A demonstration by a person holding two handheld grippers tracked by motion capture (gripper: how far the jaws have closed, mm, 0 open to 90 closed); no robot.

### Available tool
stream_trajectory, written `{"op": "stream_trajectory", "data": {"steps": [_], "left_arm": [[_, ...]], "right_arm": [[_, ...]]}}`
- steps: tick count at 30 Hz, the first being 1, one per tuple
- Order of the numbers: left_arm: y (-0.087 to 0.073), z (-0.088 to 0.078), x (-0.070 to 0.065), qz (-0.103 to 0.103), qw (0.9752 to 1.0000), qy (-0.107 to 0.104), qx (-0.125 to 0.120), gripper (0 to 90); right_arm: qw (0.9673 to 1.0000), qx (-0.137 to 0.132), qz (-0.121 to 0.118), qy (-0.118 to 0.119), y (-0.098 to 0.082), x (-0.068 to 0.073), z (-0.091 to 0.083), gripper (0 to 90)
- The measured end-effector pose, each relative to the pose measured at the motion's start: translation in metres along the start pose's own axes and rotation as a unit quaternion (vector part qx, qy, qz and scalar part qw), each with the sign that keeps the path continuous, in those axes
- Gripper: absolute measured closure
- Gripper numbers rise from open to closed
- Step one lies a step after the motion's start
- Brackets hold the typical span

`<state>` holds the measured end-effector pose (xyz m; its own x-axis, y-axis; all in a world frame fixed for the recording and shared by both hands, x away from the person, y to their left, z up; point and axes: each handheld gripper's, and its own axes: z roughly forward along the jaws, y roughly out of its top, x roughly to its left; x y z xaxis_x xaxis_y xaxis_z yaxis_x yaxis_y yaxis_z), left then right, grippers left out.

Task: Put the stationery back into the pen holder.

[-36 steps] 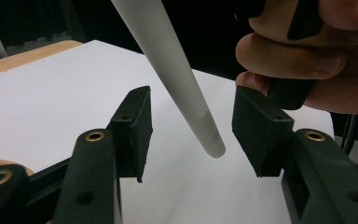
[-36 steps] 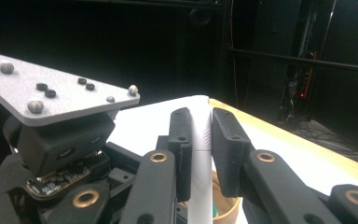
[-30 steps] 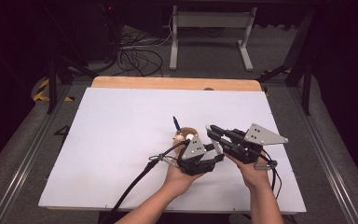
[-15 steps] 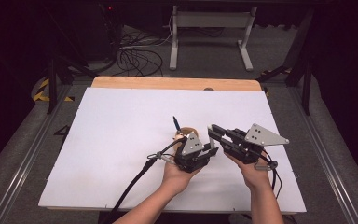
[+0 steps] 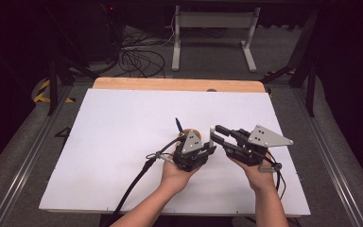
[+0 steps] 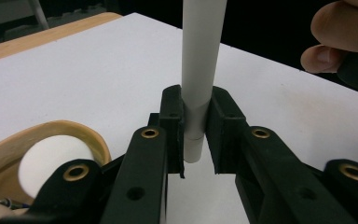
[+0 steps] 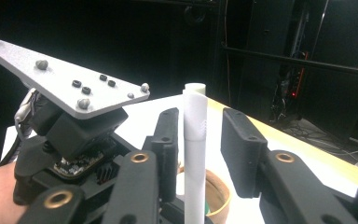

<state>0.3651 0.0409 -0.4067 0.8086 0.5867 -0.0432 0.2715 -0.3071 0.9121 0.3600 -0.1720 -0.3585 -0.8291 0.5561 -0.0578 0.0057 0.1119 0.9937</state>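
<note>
Now the left gripper (image 6: pixel 195 135) is clamping a white pen (image 6: pixel 198 79) upright above the table (image 5: pixel 113 137), while the right gripper's (image 7: pixel 200 144) jaws, just opening, are standing apart around it; beyond, a wooden bowl (image 6: pixel 81 135) is sitting.

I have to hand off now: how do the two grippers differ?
The left gripper is shut on the white pen; the right gripper's jaws have just been opening and stand apart either side of it, pads not pressing. In the high view, the left one sits nearer the wooden bowl. Both have black jaws.
</note>
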Motion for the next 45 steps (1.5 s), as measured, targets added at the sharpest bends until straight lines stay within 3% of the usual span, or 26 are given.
{"op": "stream_trajectory", "data": {"steps": [5, 10, 27, 37, 45], "left_arm": [[0.004, -0.007, 0.004, -0.003, 1.0, 0.005, -0.006, 77.8], [0.008, -0.014, 0.009, -0.008, 0.9998, 0.01, -0.014, 77.8], [0.02, -0.036, 0.028, -0.014, 0.9988, 0.033, -0.035, 77.7], [0.028, -0.044, 0.038, -0.016, 0.9979, 0.046, -0.043, 77.7], [0.026, -0.041, 0.046, -0.017, 0.9973, 0.06, -0.038, 77.6]], "right_arm": [[0.9999, 0.006, 0.005, -0.007, 0.0, -0.003, -0.005, 60.8], [0.9989, 0.027, 0.0, -0.037, -0.001, -0.006, -0.006, 51.9], [0.9973, 0.047, 0.004, -0.057, -0.005, -0.007, -0.012, 37.8], [0.9962, 0.056, 0.012, -0.066, -0.012, -0.007, -0.02, 36.2], [0.9949, 0.062, 0.019, -0.076, -0.022, -0.008, -0.036, 35.3]]}}
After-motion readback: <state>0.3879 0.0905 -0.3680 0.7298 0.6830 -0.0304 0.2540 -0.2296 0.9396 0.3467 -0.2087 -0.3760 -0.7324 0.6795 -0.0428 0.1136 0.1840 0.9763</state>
